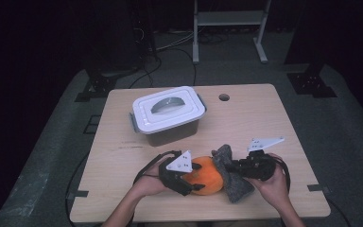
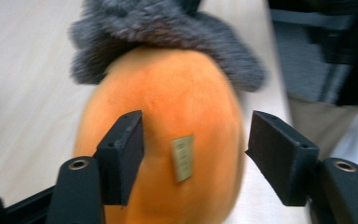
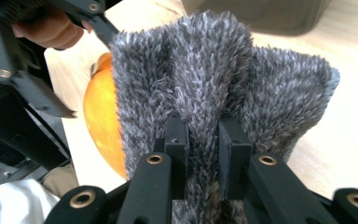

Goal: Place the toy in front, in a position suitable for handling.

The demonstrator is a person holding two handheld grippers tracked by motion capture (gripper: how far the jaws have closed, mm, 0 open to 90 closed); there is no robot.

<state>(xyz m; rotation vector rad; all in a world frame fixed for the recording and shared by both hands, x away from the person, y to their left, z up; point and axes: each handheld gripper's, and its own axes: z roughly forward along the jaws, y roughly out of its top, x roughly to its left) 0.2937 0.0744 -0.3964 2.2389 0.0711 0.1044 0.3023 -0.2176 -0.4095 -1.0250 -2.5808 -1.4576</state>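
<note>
Orange plush ball (image 1: 207,176) near the front edge of the wooden table (image 1: 264,118), well in front of the lidded grey storage box (image 1: 168,115). Grey fuzzy cloth (image 1: 231,172) draped against the ball's right side. Right gripper (image 3: 203,140) pinching a fold of that cloth, jaws pressed tight on the pile. Left gripper (image 2: 196,149) at the ball's left side, jaws spread astride it, not squeezing; right jaw clearly apart from the plush, left jaw close to its surface. Small tan label (image 2: 182,157) on the ball between the jaws.
</note>
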